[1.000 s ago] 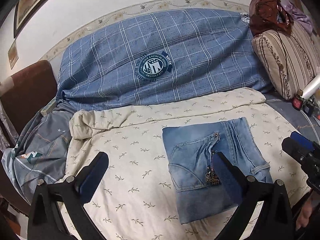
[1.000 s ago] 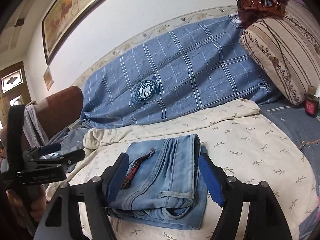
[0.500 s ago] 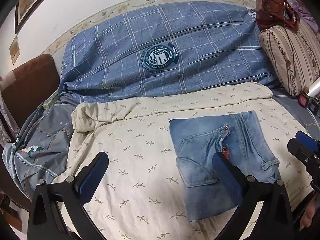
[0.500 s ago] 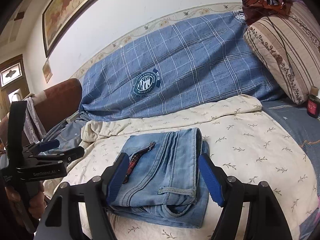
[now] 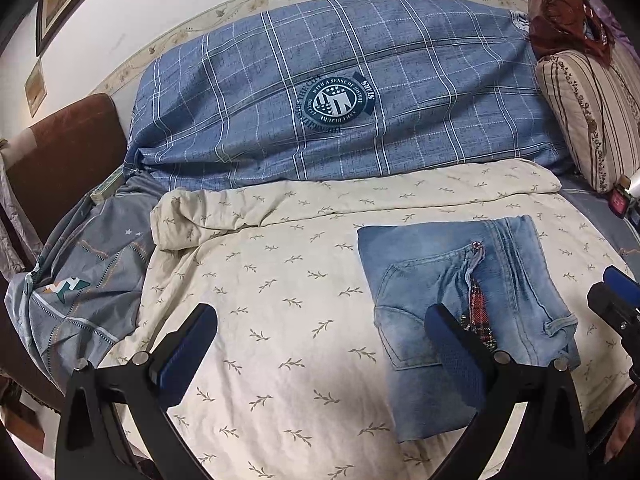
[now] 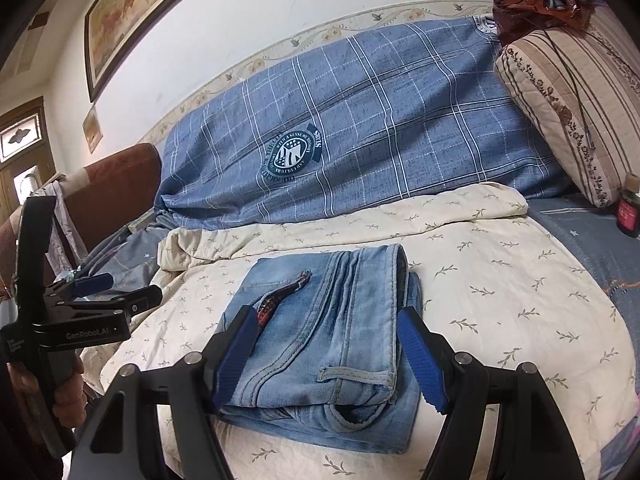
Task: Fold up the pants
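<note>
The light blue jeans [image 5: 460,280] lie folded into a compact rectangle on the cream leaf-print blanket [image 5: 280,300]. A red plaid strip [image 5: 478,306] pokes out by the back pocket. My left gripper [image 5: 320,344] is open and empty, held above the blanket to the left of the jeans. In the right wrist view the jeans [image 6: 336,332] lie just in front of my right gripper [image 6: 328,348], which is open and empty, its jaws standing wide above the near end of the fold. The left gripper [image 6: 116,292] shows at that view's left.
A blue plaid duvet [image 5: 340,92] is bunched along the wall behind. A striped pillow [image 5: 592,112] stands at the right with small bottles [image 6: 628,212] beside it. A grey sheet [image 5: 80,280] and a brown headboard [image 5: 60,152] lie at the left.
Both grippers have drawn back and up from the folded jeans, which now look smaller and farther off. The jeans have not moved.
</note>
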Demonstrator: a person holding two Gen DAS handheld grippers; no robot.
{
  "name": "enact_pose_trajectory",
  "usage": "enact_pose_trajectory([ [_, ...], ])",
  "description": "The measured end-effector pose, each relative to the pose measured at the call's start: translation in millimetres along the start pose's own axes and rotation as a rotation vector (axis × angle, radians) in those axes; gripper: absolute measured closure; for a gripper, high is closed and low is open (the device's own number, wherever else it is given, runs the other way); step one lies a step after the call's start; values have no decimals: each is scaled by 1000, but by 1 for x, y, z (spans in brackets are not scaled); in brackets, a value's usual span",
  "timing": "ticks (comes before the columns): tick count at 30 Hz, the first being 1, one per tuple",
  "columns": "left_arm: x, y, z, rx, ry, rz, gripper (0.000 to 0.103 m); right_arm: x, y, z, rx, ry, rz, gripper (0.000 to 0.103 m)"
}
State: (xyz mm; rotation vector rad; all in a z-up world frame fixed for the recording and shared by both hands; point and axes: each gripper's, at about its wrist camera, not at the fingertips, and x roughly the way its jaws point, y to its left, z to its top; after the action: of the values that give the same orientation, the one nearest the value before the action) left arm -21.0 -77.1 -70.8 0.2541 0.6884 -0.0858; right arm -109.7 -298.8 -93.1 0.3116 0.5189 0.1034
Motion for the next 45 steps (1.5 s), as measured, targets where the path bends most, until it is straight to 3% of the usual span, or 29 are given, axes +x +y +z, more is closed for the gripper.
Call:
enact_pose_trajectory([
  [45, 39, 12, -13, -43, 91, 1, 0, 22, -13, -3, 55, 105, -65, 28],
])
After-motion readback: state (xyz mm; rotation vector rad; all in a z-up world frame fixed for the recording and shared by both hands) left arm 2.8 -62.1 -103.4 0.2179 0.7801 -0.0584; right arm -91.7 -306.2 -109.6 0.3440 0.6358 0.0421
